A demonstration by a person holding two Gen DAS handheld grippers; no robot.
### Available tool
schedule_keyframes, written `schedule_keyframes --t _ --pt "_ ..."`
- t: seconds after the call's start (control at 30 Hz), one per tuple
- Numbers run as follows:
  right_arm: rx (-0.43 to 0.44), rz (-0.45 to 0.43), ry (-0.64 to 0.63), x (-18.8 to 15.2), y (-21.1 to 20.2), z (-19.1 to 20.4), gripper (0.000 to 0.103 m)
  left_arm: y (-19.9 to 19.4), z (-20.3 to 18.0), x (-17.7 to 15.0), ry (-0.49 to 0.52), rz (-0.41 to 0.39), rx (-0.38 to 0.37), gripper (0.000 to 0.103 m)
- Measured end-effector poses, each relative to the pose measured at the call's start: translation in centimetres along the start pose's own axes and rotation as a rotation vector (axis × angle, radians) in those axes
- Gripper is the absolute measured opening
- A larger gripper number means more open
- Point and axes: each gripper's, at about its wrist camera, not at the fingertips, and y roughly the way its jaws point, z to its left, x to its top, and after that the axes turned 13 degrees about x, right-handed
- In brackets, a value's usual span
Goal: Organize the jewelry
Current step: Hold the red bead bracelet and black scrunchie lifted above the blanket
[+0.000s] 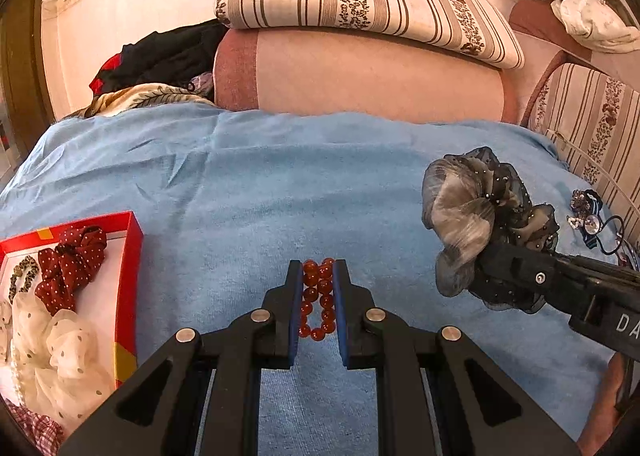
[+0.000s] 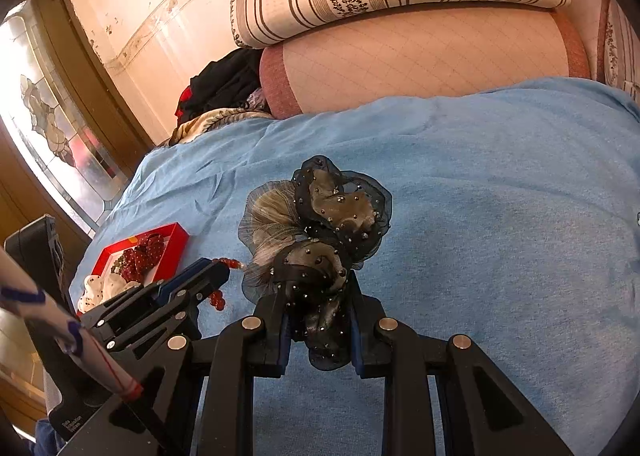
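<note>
My left gripper (image 1: pixel 318 268) is shut on a red bead bracelet (image 1: pixel 318 298), held just above the blue bedspread (image 1: pixel 280 176); it also shows in the right wrist view (image 2: pixel 216 270) with beads (image 2: pixel 218 298) hanging from it. My right gripper (image 2: pixel 318 284) is shut on a dark sheer scrunchie (image 2: pixel 316 224) with small studs, raised over the bedspread; the scrunchie also shows in the left wrist view (image 1: pixel 484 216). A red box (image 1: pixel 130 252) at the left holds a red dotted scrunchie (image 1: pixel 70 262), a white one (image 1: pixel 60 352) and a leopard one (image 1: pixel 24 276).
Pillows (image 1: pixel 360 68) are stacked at the head of the bed. Dark clothes (image 1: pixel 160 56) lie at the back left. Small hair ties and trinkets (image 1: pixel 592 216) lie at the right edge of the bedspread. A window (image 2: pixel 48 128) is at the left.
</note>
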Motion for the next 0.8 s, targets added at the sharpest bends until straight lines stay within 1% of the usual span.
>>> schedule_keyframes --t 0.4,0.8 --pt "0.004 -0.001 -0.012 -0.19 -0.04 0.34 0.025 -0.76 -0.15 0.15 0.015 -0.028 0.022 0.014" --pt "0.005 0.006 -0.016 -0.24 0.07 0.5 0.025 -0.72 -0.3 0.24 0.018 -0.026 0.031 0.014"
